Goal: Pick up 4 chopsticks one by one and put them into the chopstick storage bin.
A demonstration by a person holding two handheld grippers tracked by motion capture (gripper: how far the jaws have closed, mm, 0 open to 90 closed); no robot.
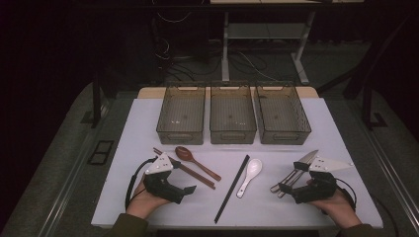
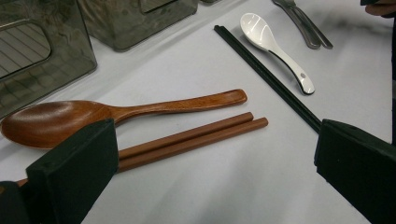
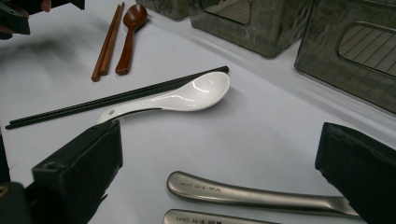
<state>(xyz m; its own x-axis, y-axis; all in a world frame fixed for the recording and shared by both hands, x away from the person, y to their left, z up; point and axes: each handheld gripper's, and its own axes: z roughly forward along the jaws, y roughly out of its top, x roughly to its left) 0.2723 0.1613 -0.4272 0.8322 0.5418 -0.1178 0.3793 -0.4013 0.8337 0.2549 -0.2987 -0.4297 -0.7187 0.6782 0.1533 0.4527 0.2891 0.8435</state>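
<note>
Both grippers' blocky black jaws stand apart: left gripper (image 1: 189,189) by smooth wooden chopsticks (image 2: 187,140), right gripper (image 1: 282,187) by brushed-metal handles (image 3: 252,193).

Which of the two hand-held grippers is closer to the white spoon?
Right, narrowly. The white spoon lies between them: the right gripper sits just right of it by the metal cutlery; the left gripper is farther left.

From my left tongs' camera, the wooden chopsticks (image 2: 191,138) run behind the near jaw; the black chopsticks (image 2: 266,74) vanish behind the other; from my right tongs' camera, the steel handles (image 3: 252,196) are cut off by the bottom edge, engraving too small to read.
</note>
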